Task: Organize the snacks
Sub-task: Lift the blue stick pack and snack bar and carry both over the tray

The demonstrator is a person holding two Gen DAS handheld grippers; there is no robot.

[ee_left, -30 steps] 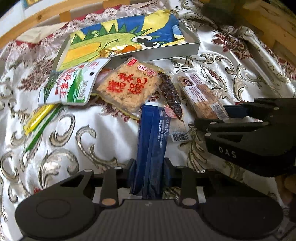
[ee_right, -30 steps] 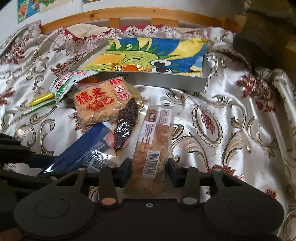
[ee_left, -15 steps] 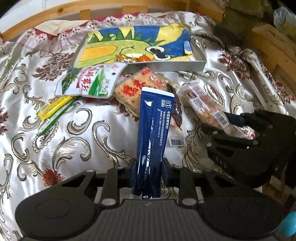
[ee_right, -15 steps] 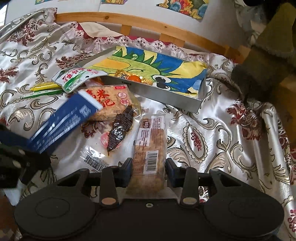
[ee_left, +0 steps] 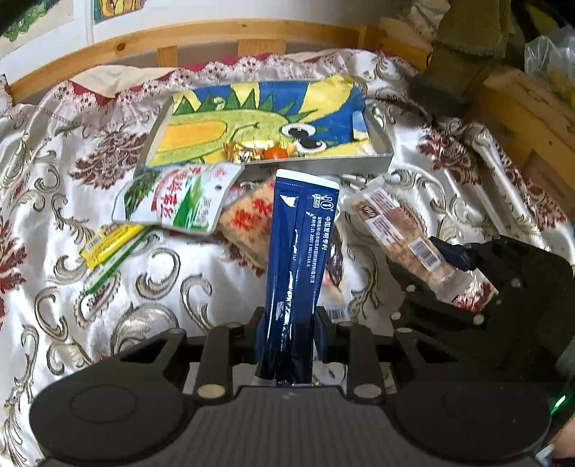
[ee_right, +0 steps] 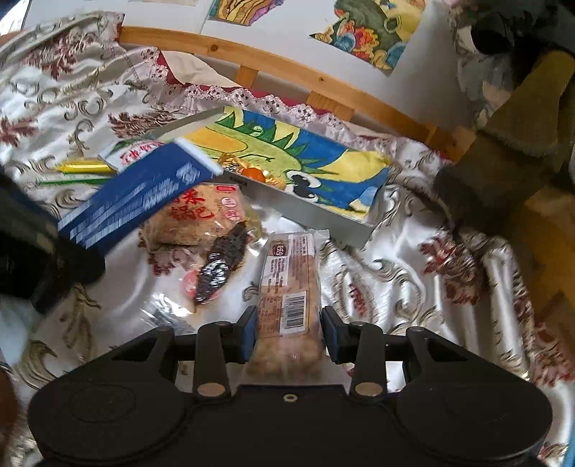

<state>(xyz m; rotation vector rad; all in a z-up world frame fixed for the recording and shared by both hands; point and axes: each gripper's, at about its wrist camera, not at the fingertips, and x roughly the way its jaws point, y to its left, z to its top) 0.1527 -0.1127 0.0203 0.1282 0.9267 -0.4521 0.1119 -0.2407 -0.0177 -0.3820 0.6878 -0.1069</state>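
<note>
The left gripper is closed on a dark blue sachet pack, whose lower end is pinched between the 2 fingers while the rest stands up toward the tray. In the right wrist view the same blue pack is seen raised clear of the bed, its white top edge near the tray's front wall.

The right gripper is closed on a long clear-wrapped cake bar, gripped at the barcode end by its blue-padded fingers. In the left wrist view the bar is seen held in that gripper and slanting up toward the tray.

A shallow grey tray lined with a dragon-print cloth lies on the patterned satin bedspread near the wooden headboard rail. Inside it, against the front wall, a gold-wrapped candy and a small orange sweet are seen.

On the bedspread just in front of the tray lie a green-and-white pouch, overlapping the tray's front edge, a rice cracker packet with red characters, and a dark dried snack in clear wrap. A yellow-and-green stick packet lies toward the left edge of the bed, near the pouch.
</note>
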